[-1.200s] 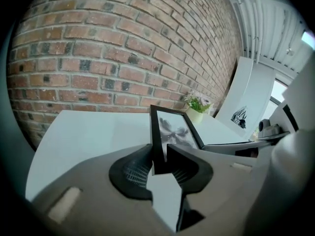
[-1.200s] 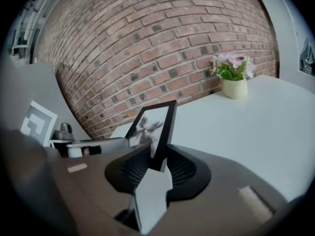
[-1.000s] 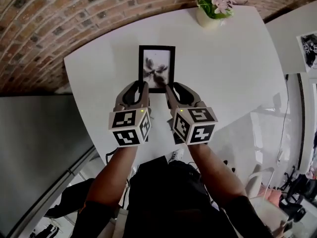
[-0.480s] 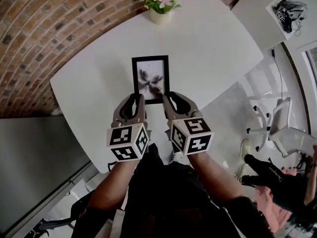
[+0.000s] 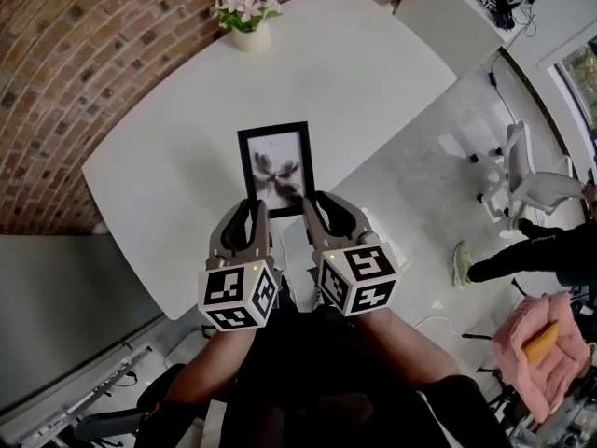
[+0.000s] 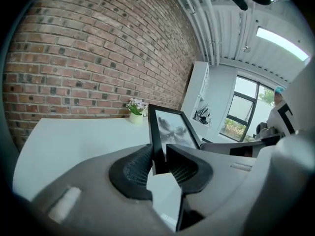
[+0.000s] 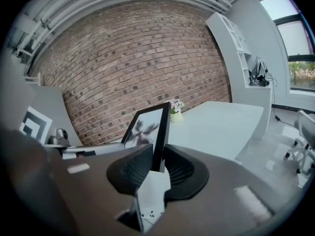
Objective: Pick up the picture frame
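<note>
Above the near edge of the white table (image 5: pixel 168 185), the picture frame (image 5: pixel 275 168) is held in the air by both grippers, each one at a lower corner. It is a thin black rectangle in upright format, and it carries a white sheet with a dark grey, smoky shape, similar to leaves or petals. The left gripper (image 5: pixel 252 205) is clamped on the left side bar of the frame, with the bar pressed between its two pads. The right gripper (image 5: pixel 313 200) has the right side bar between its jaws, which are closing, and the pads already touch the bar on both sides. Compared with one second ago, the frame no longer lies in the middle of the table: its lower end now reaches to the table edge. The flower pot (image 5: pixel 246 37) now stands well apart from it, and a black sleeve (image 5: pixel 532 255) has come into view at the right. The pads are dark and ribbed, with a rounded hollow form. The marker cubes (image 5: pixel 238 295) are white with black squares. The table is smooth and matt, and the brick wall (image 5: pixel 75 63) behind it is rough.
</note>
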Demonstrator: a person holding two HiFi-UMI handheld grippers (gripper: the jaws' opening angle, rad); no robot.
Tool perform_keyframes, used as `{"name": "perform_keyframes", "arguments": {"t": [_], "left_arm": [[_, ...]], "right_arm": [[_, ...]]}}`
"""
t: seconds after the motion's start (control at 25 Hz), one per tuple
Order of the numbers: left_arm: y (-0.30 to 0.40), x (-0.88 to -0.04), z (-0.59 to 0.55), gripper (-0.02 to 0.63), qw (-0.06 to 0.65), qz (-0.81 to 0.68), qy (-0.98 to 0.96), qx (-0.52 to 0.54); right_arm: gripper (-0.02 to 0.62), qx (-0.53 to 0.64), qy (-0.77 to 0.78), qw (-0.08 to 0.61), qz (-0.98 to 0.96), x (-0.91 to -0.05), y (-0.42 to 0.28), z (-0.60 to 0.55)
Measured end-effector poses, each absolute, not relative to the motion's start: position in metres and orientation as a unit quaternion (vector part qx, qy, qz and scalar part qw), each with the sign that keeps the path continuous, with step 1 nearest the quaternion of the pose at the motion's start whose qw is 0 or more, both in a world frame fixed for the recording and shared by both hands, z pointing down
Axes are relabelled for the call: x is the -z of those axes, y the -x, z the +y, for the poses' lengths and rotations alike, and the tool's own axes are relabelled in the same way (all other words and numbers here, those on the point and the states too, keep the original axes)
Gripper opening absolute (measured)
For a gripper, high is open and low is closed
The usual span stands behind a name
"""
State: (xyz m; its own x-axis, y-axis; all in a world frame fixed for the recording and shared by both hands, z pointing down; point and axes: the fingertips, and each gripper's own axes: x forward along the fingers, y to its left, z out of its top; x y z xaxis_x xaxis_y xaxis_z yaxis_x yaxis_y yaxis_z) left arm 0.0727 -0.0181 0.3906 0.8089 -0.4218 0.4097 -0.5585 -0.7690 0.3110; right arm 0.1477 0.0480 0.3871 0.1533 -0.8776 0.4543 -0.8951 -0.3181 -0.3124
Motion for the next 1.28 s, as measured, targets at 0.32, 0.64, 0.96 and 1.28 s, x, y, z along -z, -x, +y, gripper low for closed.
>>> {"name": "perform_keyframes", "arguments": {"t": [0.32,0.64,0.96,1.28], "left_arm": [[-0.076,-0.373,0.067,0.081,0.207,-0.237,-0.937,-0.150],[-0.078,-0.370,0.135,0.080,0.205,-0.204,-0.944,-0.158],[-0.091,-0.367,0.176,0.080,0.197,-0.172,-0.951,-0.161],[-0.092,-0.368,0.184,0.080,0.196,-0.159,-0.953,-0.167]], "right_arm": [[0.069,-0.274,-0.775,0.008,-0.570,-0.369,-0.149,0.136],[0.069,-0.275,-0.789,0.002,-0.550,-0.365,-0.147,0.209],[0.067,-0.274,-0.805,-0.002,-0.527,-0.363,-0.156,0.252],[0.066,-0.272,-0.811,-0.005,-0.518,-0.362,-0.156,0.262]]}}
